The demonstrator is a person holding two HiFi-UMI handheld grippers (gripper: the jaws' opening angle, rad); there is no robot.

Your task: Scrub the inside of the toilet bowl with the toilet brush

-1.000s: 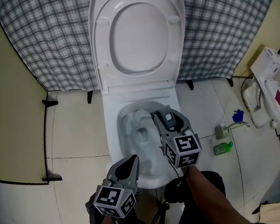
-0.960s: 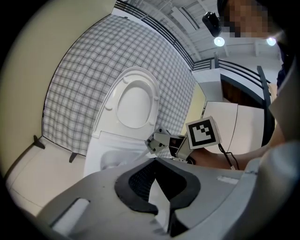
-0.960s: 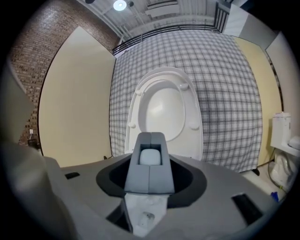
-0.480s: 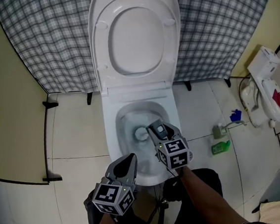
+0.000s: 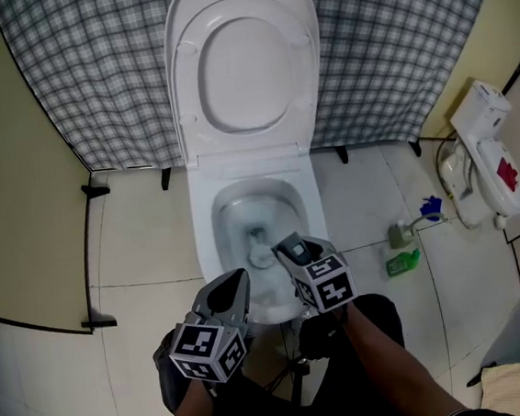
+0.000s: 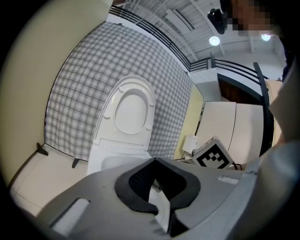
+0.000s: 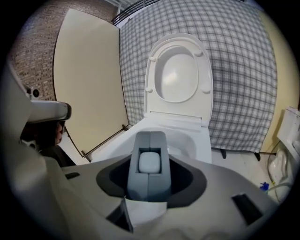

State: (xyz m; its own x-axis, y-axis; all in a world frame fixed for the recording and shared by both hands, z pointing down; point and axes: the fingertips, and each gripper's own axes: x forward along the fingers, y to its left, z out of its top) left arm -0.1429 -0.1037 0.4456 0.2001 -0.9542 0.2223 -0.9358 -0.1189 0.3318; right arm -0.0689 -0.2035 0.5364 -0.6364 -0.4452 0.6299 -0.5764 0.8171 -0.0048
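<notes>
Porcelain fills the middle of the head view: the toilet bowl (image 5: 227,217) stands open, with its seat and lid (image 5: 241,70) tipped up against a checked cloth (image 5: 390,41) that hangs across the wall behind. The toilet brush (image 5: 260,248) is inside the bowl, its pale head low down near the bottom of the basin. Its short handle slants back toward the near rim and into the right gripper (image 5: 288,247). In the right gripper view the two grey jaws are clamped around the rounded end of that handle, which sits squarely between them and points into the bowl. Whether the head presses on the porcelain cannot be told from above. The left gripper (image 5: 237,284) hangs just beside the right one, over the near left edge of the bowl and apart from the brush. Its jaws are drawn together to a point with nothing between them. Its view looks level across the bowl toward the raised lid and catches the right gripper's marker cube at the side. Both forearms reach in from the bottom edge of the head view. On the tiled floor (image 5: 144,242) to the right of the toilet lies a small green bottle (image 5: 402,262), with a blue object (image 5: 430,205) near it and a white device (image 5: 484,160) with a red label further right.
</notes>
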